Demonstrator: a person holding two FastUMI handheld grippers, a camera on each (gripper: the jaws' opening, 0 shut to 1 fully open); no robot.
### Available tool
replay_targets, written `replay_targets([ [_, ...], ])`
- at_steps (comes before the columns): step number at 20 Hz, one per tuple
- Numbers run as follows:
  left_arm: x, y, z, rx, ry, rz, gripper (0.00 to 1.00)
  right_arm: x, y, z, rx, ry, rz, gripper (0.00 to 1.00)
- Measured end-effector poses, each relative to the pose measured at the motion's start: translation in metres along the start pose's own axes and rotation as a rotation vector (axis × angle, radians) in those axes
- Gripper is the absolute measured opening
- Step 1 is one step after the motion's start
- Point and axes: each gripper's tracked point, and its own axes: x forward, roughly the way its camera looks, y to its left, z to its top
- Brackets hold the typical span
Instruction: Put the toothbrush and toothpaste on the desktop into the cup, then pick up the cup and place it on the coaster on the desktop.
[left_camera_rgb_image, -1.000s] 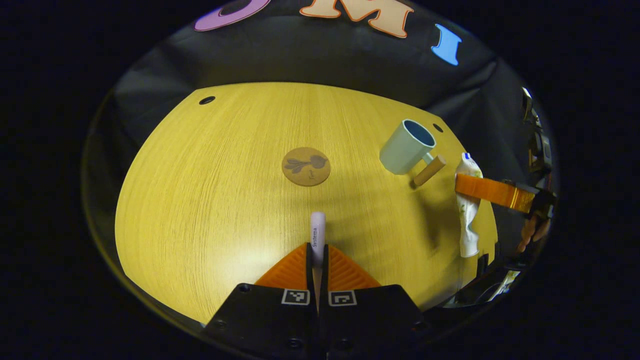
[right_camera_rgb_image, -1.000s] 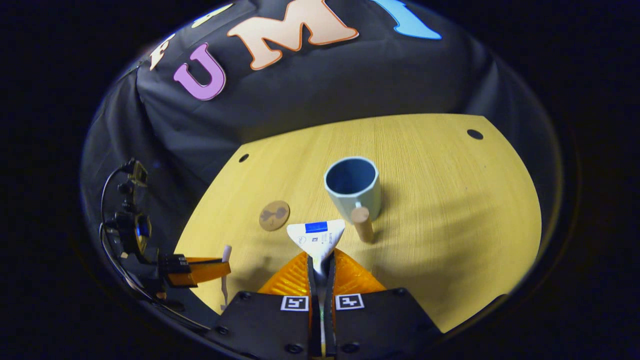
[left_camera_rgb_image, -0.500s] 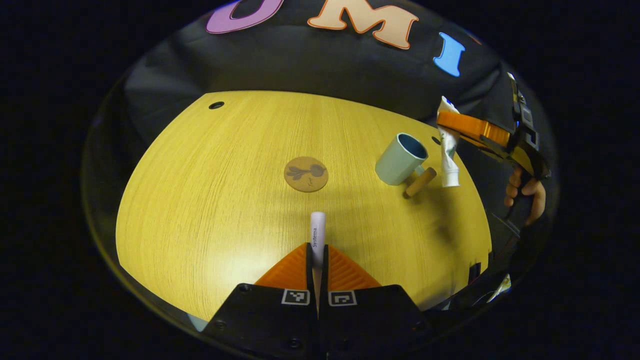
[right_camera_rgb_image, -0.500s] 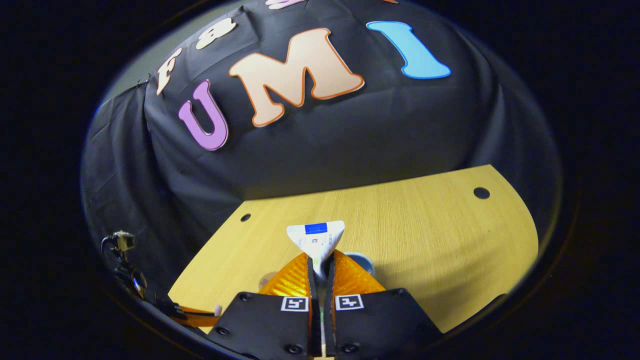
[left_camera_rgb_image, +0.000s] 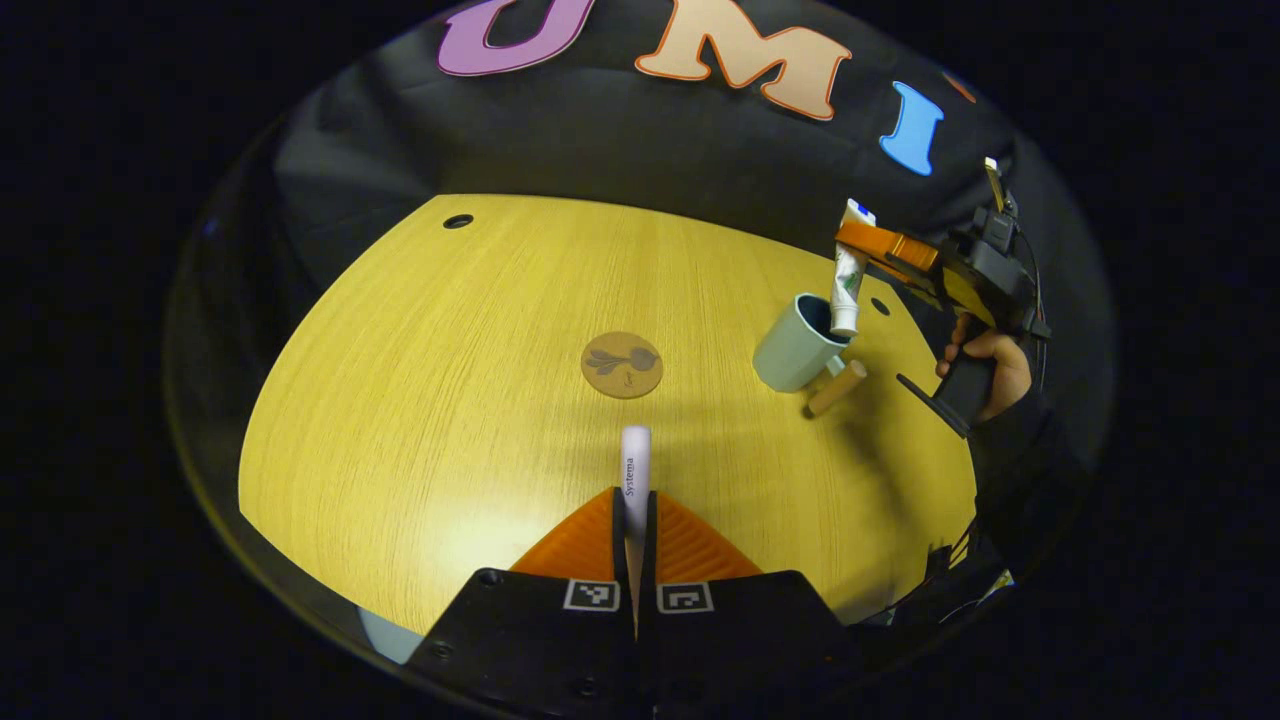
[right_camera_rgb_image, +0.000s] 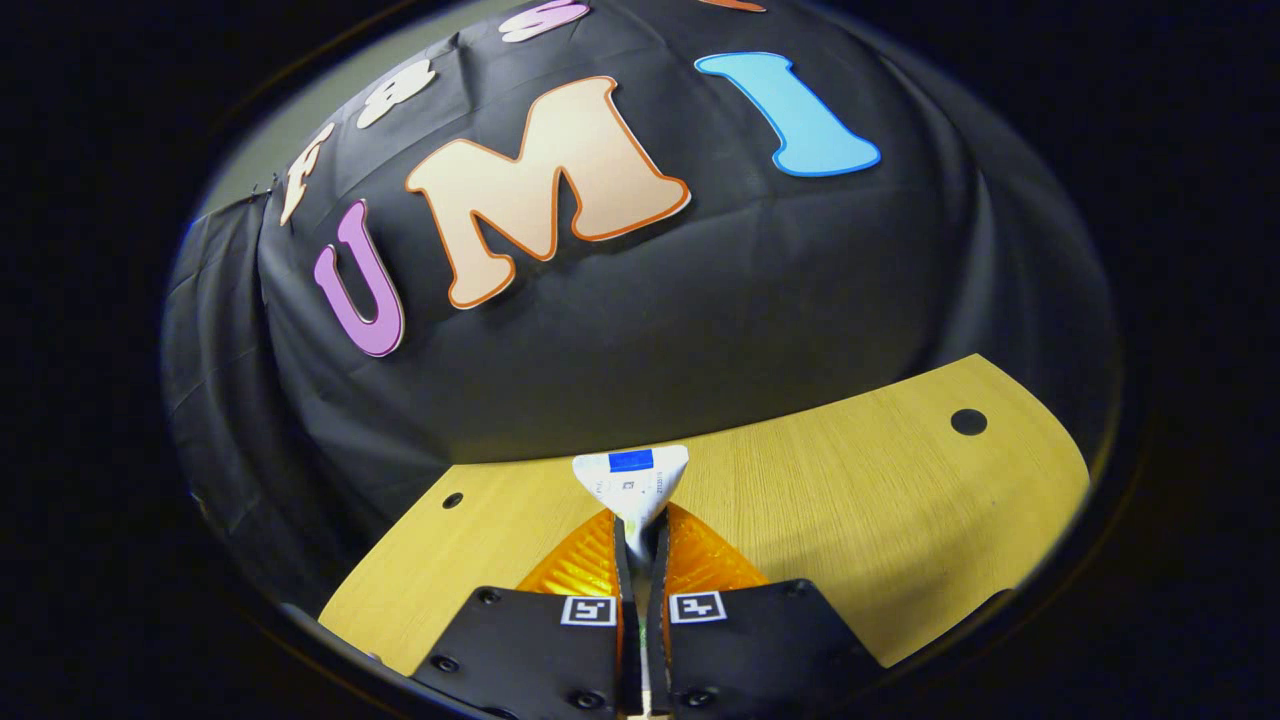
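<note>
The left hand-held gripper (left_camera_rgb_image: 636, 515) is clenched on the toothbrush (left_camera_rgb_image: 635, 475). Both orange fingers press on its sides, and its white end sticks out straight ahead of the fingers. It hangs above the near part of the bench (left_camera_rgb_image: 420, 400), well apart from the cup. I think it waits here so the two grippers do not bump over the cup.

A little farther ahead of this gripper lies the round brown coaster (left_camera_rgb_image: 622, 364), flat on the bench with nothing on it. The cup has to end up there, so it makes sense that it is bare.

Farther off, ahead and to the right of the left gripper, stands the pale blue cup (left_camera_rgb_image: 795, 345). It is upright with its mouth open to the top, and its wooden handle (left_camera_rgb_image: 836, 387) points away from the coaster.

Right above the cup is the right hand-held gripper (left_camera_rgb_image: 850, 245), held by a hand (left_camera_rgb_image: 990, 365). It grasps the toothpaste (left_camera_rgb_image: 846, 285) near its flat top end. The tube hangs straight down with its cap end at the cup's mouth, so it can slide in. I cannot tell if the cap touches the cup.

In the right gripper view, the fingers squeeze the tube's flat end (right_camera_rgb_image: 631, 480), with the bench just behind.
</note>
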Motion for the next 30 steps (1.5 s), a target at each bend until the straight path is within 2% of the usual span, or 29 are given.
replay_targets([
  [1,-0.004,-0.002,0.0,-0.002,-0.002,0.003,0.0,0.0,0.001,-0.001,-0.008,-0.003,0.006,0.09],
  [3,-0.01,-0.003,0.007,-0.003,-0.017,0.002,0.0,0.001,-0.002,-0.007,-0.042,0.005,-0.007,0.1],
  [4,-0.013,-0.008,0.012,0.001,-0.023,-0.002,0.0,0.004,-0.002,-0.009,-0.058,0.011,-0.009,0.16],
  [6,-0.015,-0.017,0.018,0.01,-0.034,-0.008,0.0,0.005,-0.002,-0.017,-0.067,0.033,-0.005,0.16],
  [7,-0.013,-0.021,0.023,0.016,-0.037,-0.011,0.0,0.003,-0.003,-0.018,-0.074,0.038,-0.007,0.22],
  [8,-0.007,-0.024,0.03,0.021,-0.042,-0.015,0.0,-0.004,-0.003,-0.019,-0.079,0.04,-0.003,0.43],
  [10,0.005,-0.032,0.04,0.029,-0.052,-0.027,0.0,-0.012,0.003,-0.016,-0.073,0.025,0.016,0.55],
  [12,0.026,-0.049,0.062,0.038,-0.088,-0.054,0.0,-0.025,0.004,-0.01,-0.082,0.005,0.017,1.0],
  [16,0.062,-0.064,0.118,0.049,-0.171,-0.108,0.0,-0.053,-0.005,-0.001,-0.075,-0.018,0.011,0.99],
  [20,0.074,-0.095,0.174,0.048,-0.252,-0.179,0.0,-0.08,-0.029,0.003,-0.064,-0.026,-0.029,0.98],
  [26,0.09,-0.143,0.23,0.063,-0.353,-0.276,0.0,-0.117,-0.068,-0.002,-0.034,-0.022,-0.108,0.99],
  [30,0.104,-0.176,0.269,0.068,-0.442,-0.323,0.01,-0.138,-0.08,-0.004,-0.025,-0.014,-0.134,0.99],
])
